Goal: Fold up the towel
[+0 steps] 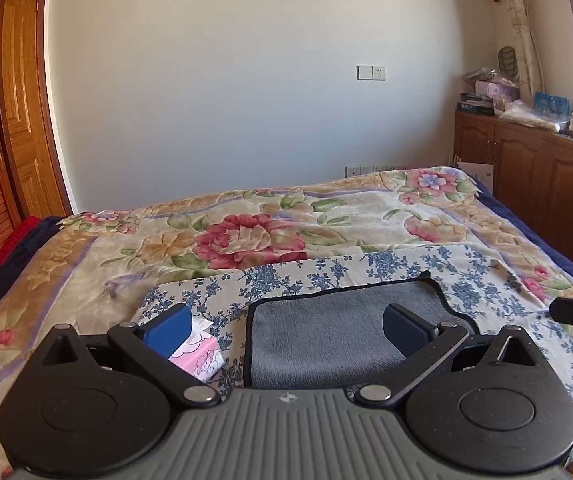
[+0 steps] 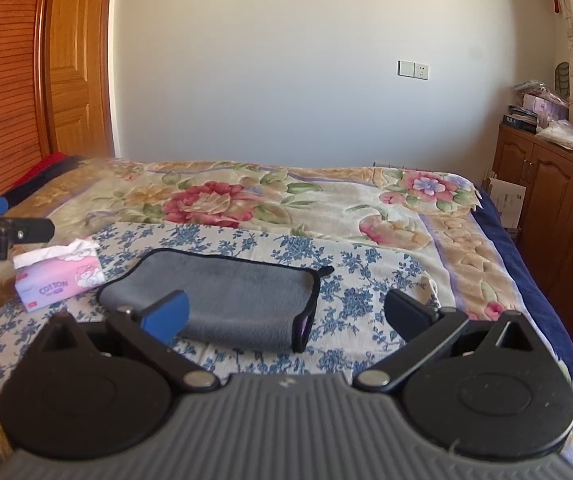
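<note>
A: Our left gripper (image 1: 286, 330) and right gripper (image 2: 284, 314) both have their fingers spread, grasping nothing. The grey towel (image 2: 230, 300) lies just ahead on the bed (image 2: 426, 216).

B: It looks soft, light and limp, seemingly already doubled. We pinch its bound corners.

Grey towel (image 2: 230, 300), black edging; blue-floral cloth (image 2: 346, 276).
</note>
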Tool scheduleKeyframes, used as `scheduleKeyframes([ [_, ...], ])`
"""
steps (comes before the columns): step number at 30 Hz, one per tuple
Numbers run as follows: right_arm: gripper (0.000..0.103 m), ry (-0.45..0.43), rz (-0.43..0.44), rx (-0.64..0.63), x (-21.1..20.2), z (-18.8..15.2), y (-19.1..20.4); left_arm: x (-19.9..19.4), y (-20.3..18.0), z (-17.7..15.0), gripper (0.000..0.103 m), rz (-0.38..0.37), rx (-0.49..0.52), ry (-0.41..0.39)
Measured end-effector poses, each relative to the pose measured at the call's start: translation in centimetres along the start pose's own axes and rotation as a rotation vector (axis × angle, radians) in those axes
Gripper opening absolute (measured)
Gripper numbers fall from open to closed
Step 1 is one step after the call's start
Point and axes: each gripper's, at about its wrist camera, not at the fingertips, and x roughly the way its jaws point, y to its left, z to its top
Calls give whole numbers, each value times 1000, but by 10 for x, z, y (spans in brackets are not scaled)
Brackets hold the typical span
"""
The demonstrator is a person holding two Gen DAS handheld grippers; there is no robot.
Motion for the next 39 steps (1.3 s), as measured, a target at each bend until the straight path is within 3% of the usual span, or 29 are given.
scheduleKeyframes([
  [18, 103, -64, -3, 16, -58, -2, 16, -83, 2, -7, 103, 18, 12, -72],
  [39, 103, -107, -9, 8, -97, -5, 28, -133, 2, -28, 103, 47, 1, -96],
])
